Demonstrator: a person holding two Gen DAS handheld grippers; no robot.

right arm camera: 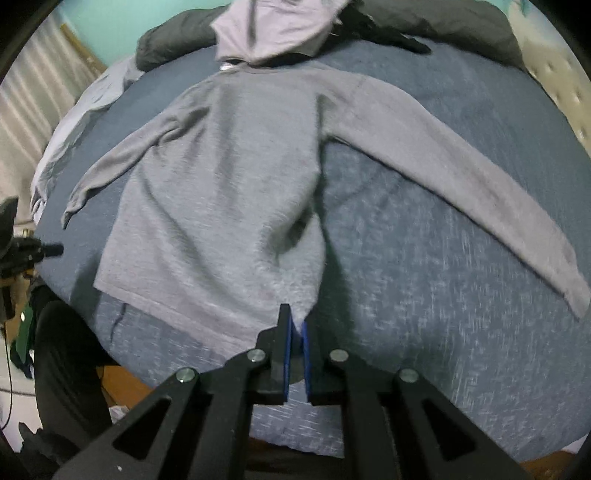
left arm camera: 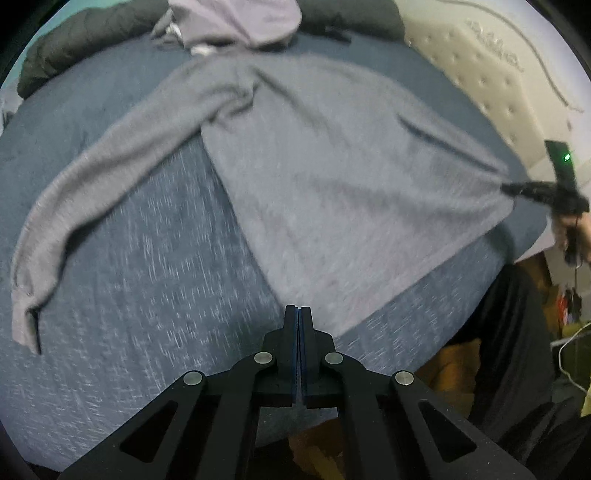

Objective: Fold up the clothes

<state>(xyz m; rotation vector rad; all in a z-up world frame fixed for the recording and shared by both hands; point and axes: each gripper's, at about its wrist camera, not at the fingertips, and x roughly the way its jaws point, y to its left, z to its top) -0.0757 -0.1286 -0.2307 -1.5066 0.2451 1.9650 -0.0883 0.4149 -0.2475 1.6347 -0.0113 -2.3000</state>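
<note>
Grey long-sleeved sweater [left arm camera: 332, 177] lies spread flat on a bed covered with a blue-grey heathered sheet [left arm camera: 140, 280], hem toward both cameras, neckline toward the far side. One sleeve [left arm camera: 96, 177] runs out and down across the sheet in the left wrist view; the other sleeve [right arm camera: 461, 184] runs out the opposite way in the right wrist view.

Left hand-held gripper [left arm camera: 298, 314]: jaws fully closed, blue pads pressed flat together, nothing between them. Its tip is over the sheet just beside the near hem corner of the sweater; contact with the fabric cannot be confirmed.

Right hand-held gripper [right arm camera: 295, 325]: jaws nearly closed, with the sweater's hem corner pinched between the blue pads. In the left wrist view this same tool appears at the right edge, the fabric drawn taut to a point at its tip.

At the far side of the bed, a lavender garment [left arm camera: 240, 18] lies bunched on a dark bundle of bedding [left arm camera: 85, 40], close to the sweater's neckline. A tufted cream headboard [left arm camera: 491, 74] stands beyond the bed. Both views are motion-blurred.
</note>
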